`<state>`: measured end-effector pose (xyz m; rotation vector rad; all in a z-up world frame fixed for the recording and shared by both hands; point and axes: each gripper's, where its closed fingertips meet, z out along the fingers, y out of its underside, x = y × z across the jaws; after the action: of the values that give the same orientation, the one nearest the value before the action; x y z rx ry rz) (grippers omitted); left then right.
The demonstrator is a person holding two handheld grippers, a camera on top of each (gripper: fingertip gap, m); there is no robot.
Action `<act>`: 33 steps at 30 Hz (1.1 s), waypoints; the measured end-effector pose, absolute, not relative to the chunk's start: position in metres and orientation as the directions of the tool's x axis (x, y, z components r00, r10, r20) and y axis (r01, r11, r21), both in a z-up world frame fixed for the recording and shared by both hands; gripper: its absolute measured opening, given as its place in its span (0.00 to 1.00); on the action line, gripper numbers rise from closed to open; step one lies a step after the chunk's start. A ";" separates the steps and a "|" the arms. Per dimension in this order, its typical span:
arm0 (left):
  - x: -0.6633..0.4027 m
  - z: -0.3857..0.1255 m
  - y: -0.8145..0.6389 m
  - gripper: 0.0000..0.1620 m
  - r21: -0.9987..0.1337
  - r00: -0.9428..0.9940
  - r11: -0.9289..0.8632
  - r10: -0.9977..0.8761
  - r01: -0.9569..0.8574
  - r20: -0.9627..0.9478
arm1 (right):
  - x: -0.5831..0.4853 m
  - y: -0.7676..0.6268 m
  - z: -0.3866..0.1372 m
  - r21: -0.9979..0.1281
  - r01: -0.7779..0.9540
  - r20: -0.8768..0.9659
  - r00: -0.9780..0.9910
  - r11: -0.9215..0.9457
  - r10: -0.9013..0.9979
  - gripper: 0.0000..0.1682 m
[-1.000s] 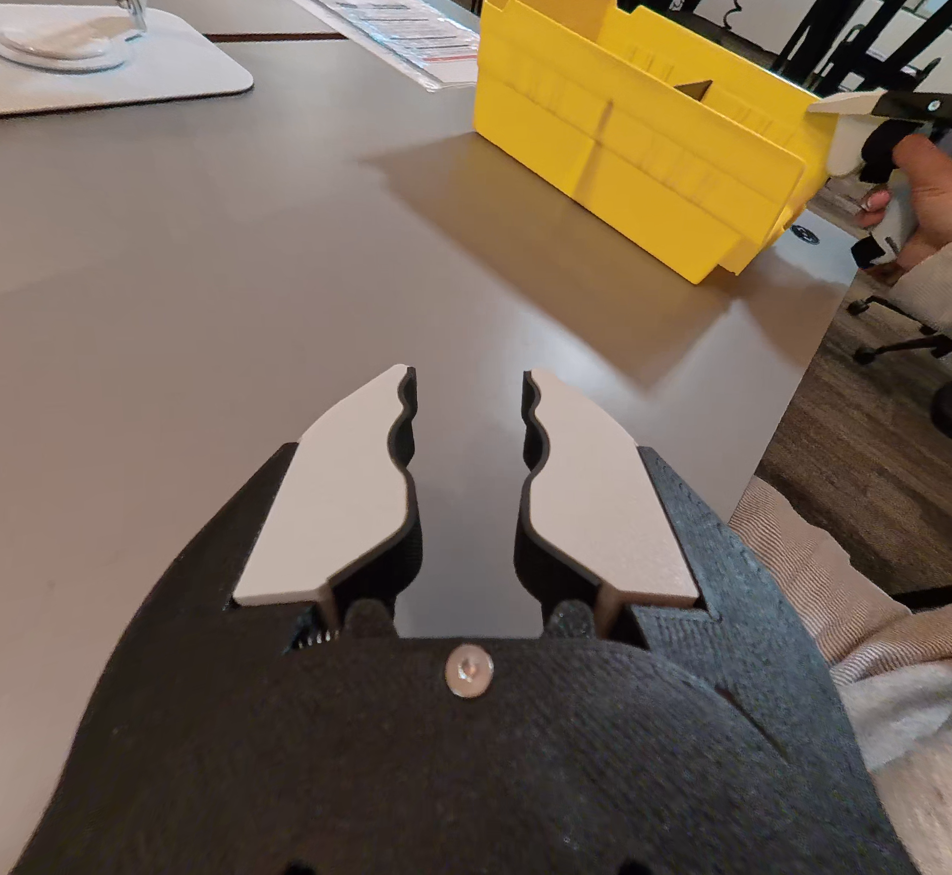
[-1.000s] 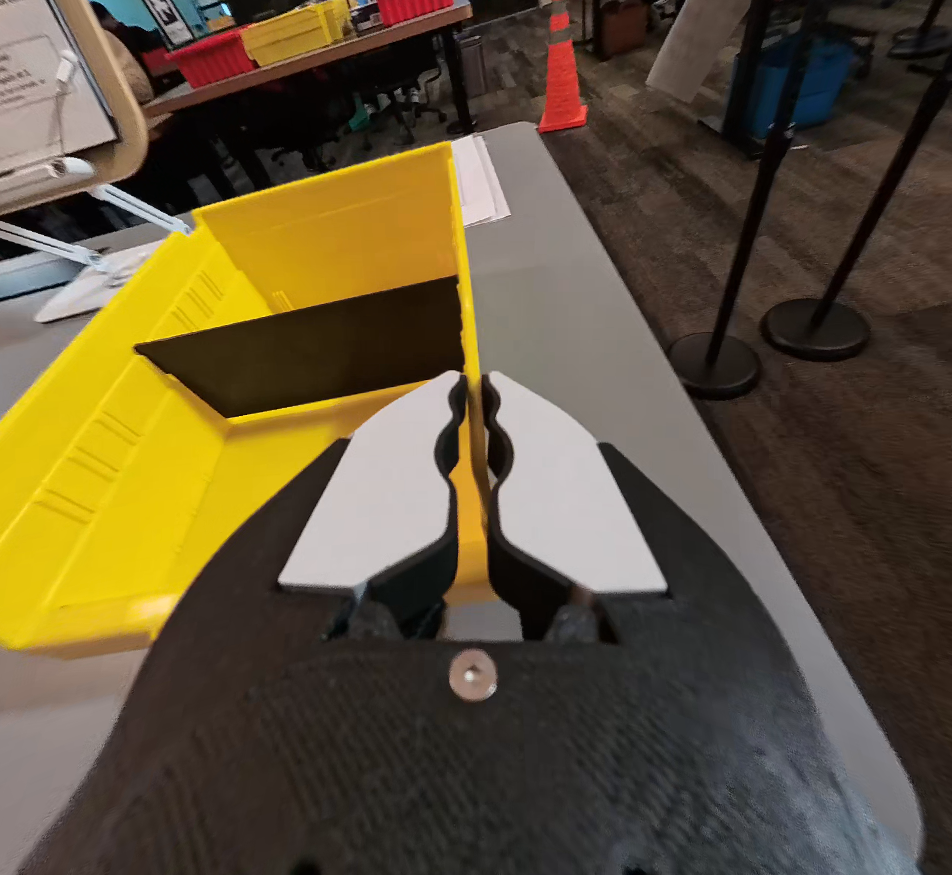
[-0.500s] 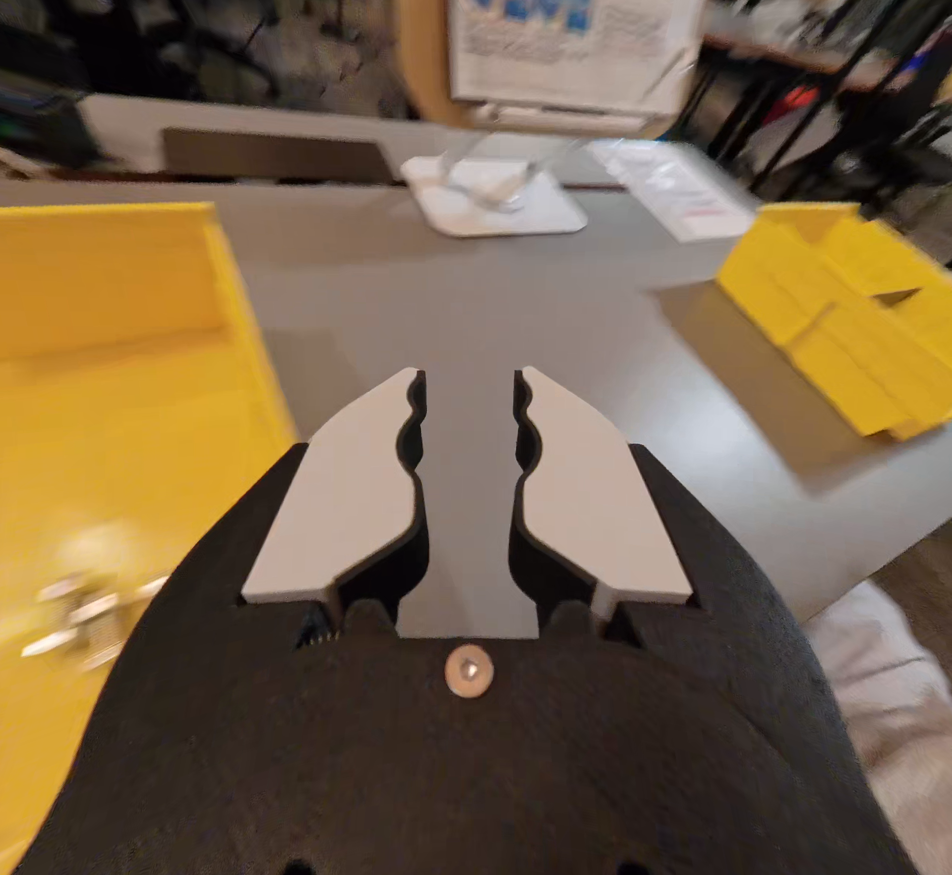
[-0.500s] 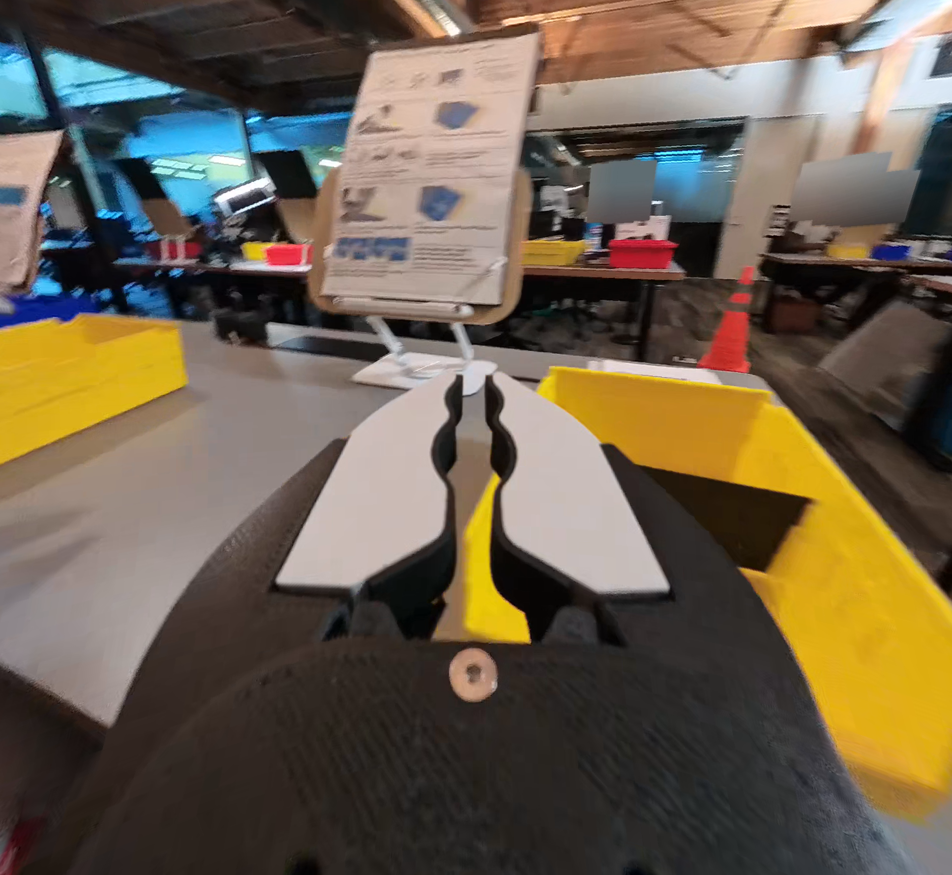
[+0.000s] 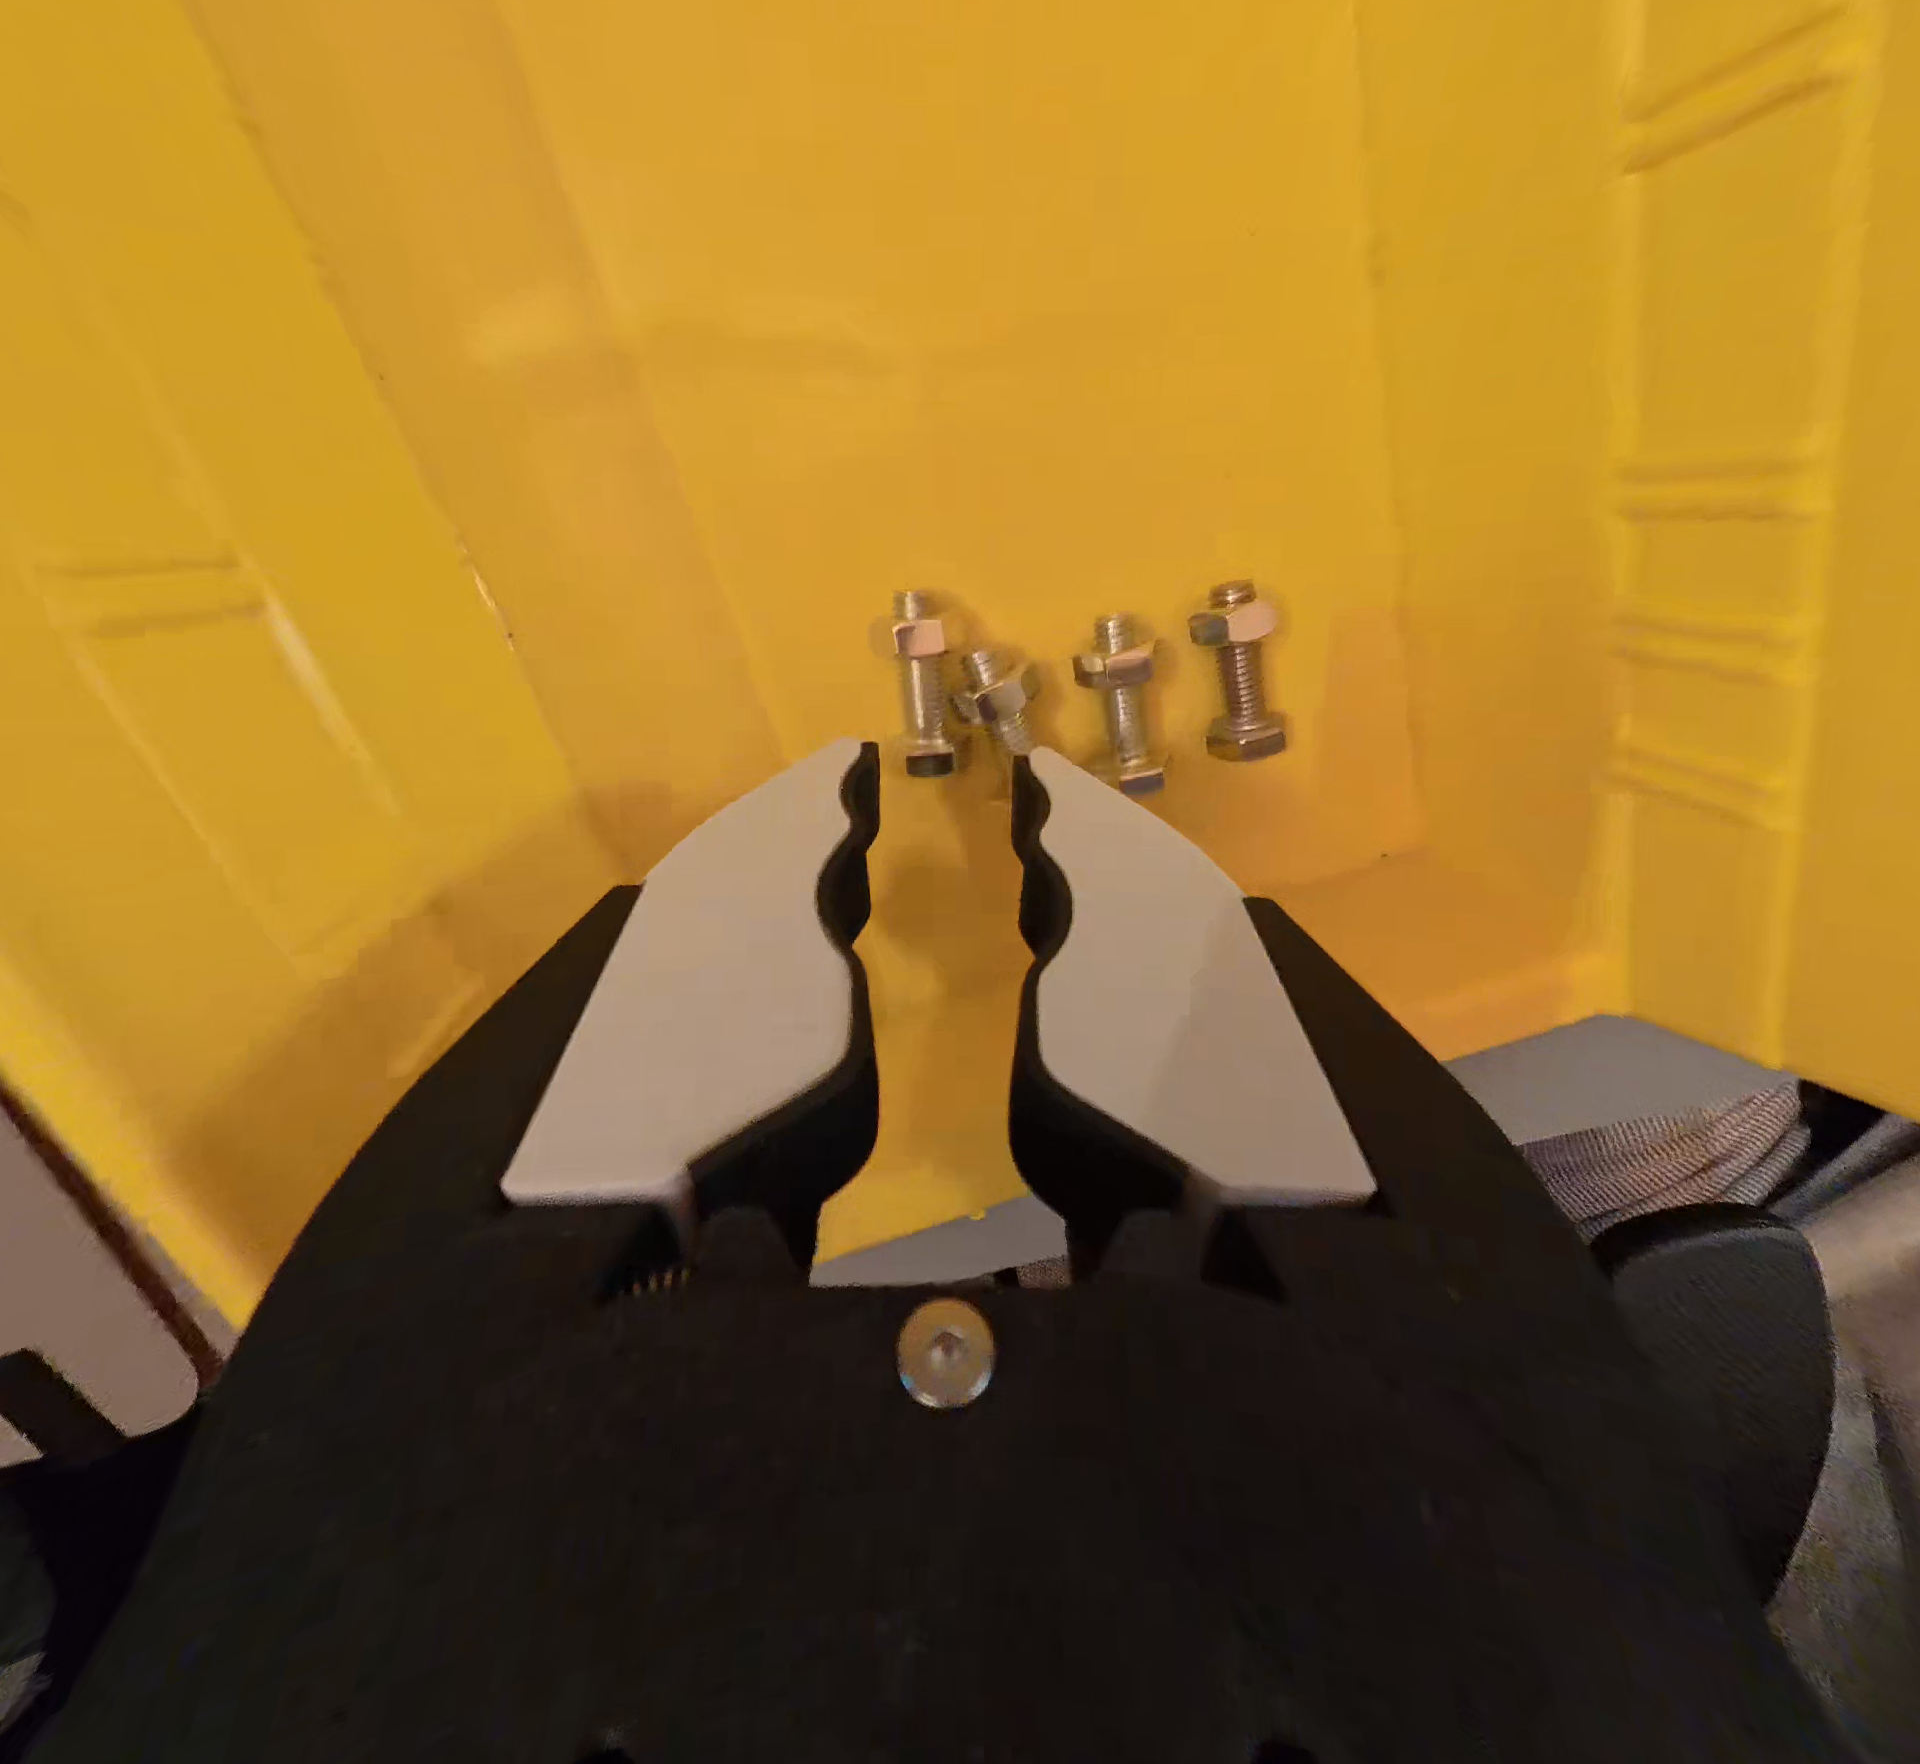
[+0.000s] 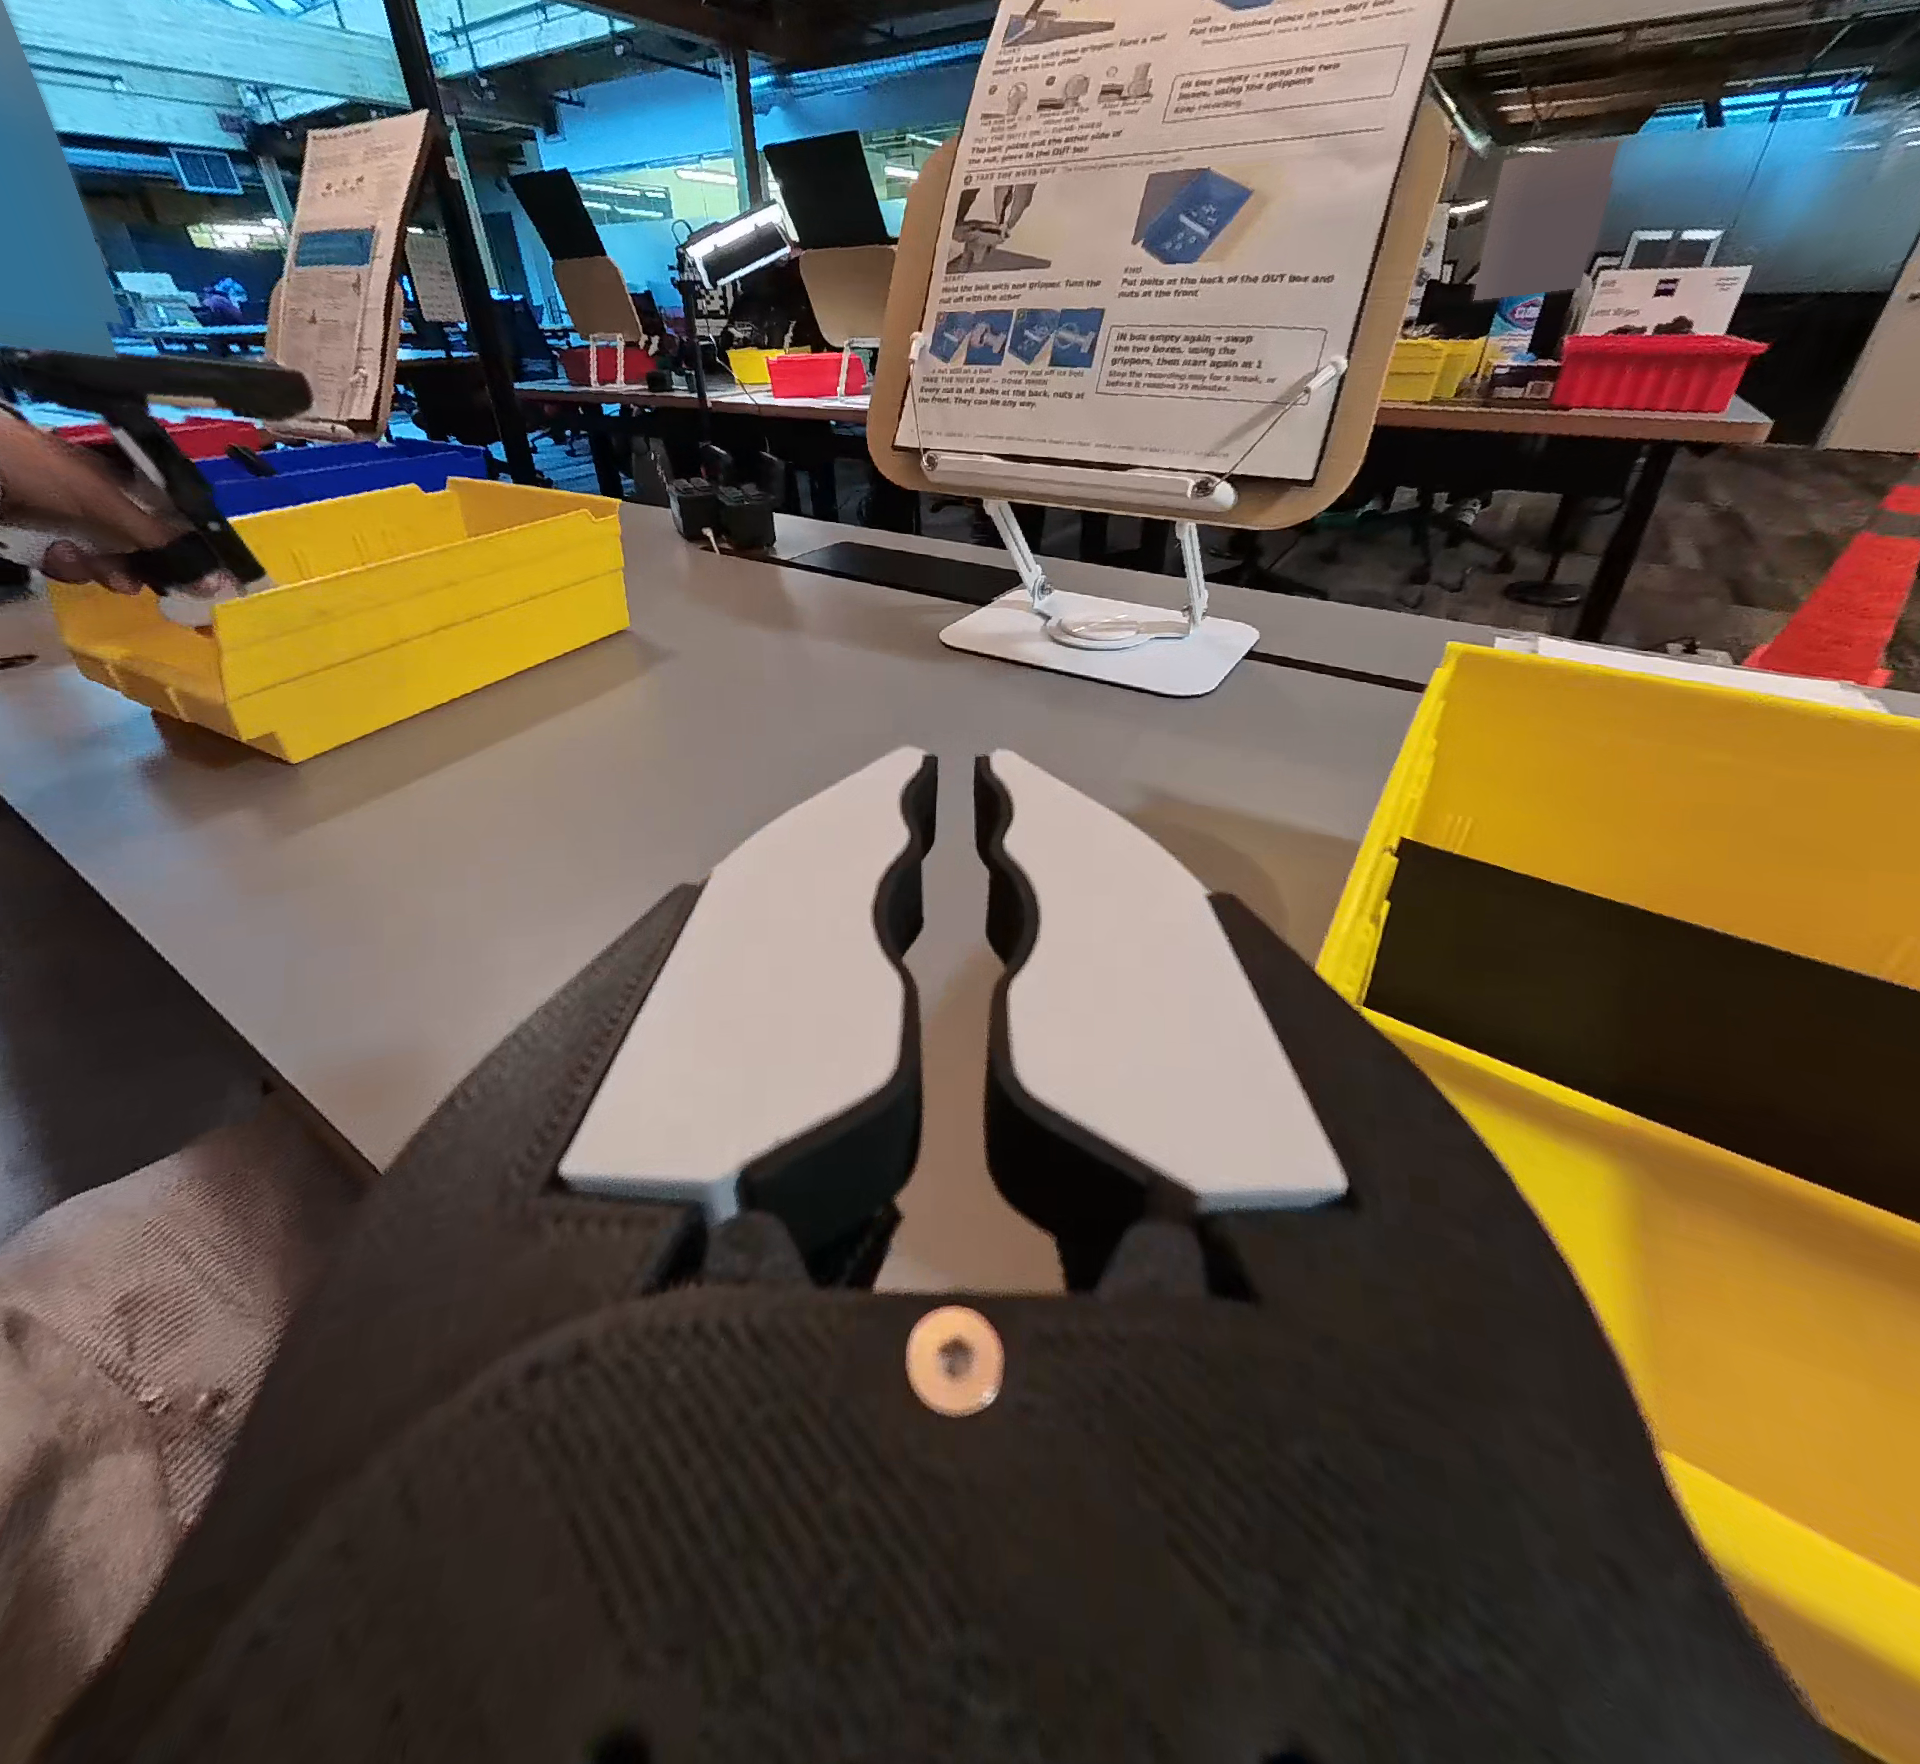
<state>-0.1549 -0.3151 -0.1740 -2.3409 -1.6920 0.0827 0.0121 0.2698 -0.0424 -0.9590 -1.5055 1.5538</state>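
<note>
Four bolts (image 5: 1081, 686) with nuts lie on the bin (image 5: 935, 260) floor. The left gripper (image 5: 945, 758), over bare table (image 6: 623, 831) a second ago, now hangs part-open and empty, bolts at 12 o'clock. The right gripper (image 6: 956, 764), nearly closed, holds nothing; its former bin (image 6: 1662, 883) sits at 3 o'clock.

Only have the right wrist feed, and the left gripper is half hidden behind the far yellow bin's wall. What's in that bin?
Observer: Four bolts, each with a nut threaded on, lie side by side on the floor of the yellow bin.
Operator: Left gripper holding one?
Observer: No. The left gripper is open and empty, tips just short of the bolt heads.
Operator: Which is closest?
Observer: The second bolt from the left, which lies tilted. Its end overlaps one tip of the gripper in the image; I cannot tell if they touch.
</note>
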 end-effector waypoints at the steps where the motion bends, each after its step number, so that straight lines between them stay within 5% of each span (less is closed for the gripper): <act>1: -0.156 -0.176 -0.313 0.14 -0.226 0.323 -0.292 0.939 0.929 0.118 | 0.012 0.269 -0.044 -1.000 -0.013 -0.004 -0.432 -0.010 0.902 0.04; 14: -0.148 -0.199 -0.324 0.16 -0.059 0.334 -0.330 0.938 0.942 0.096 | 0.006 0.272 -0.053 -0.999 0.024 -0.031 -0.436 -0.022 0.900 0.04; 27: -0.157 -0.202 -0.324 0.12 -0.083 0.309 -0.300 0.941 0.950 0.140 | 0.004 0.271 -0.059 -0.998 0.052 -0.049 -0.445 -0.029 0.894 0.04; 33: -0.162 -0.189 -0.327 0.12 -0.188 0.317 -0.294 0.943 0.937 0.105 | 0.002 0.270 -0.062 -0.997 0.066 -0.070 -0.451 -0.045 0.890 0.04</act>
<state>-0.1623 -0.3271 -0.1889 -2.3674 -1.7191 0.0377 0.0024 0.2705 -0.0618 -1.0340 -1.5629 1.5705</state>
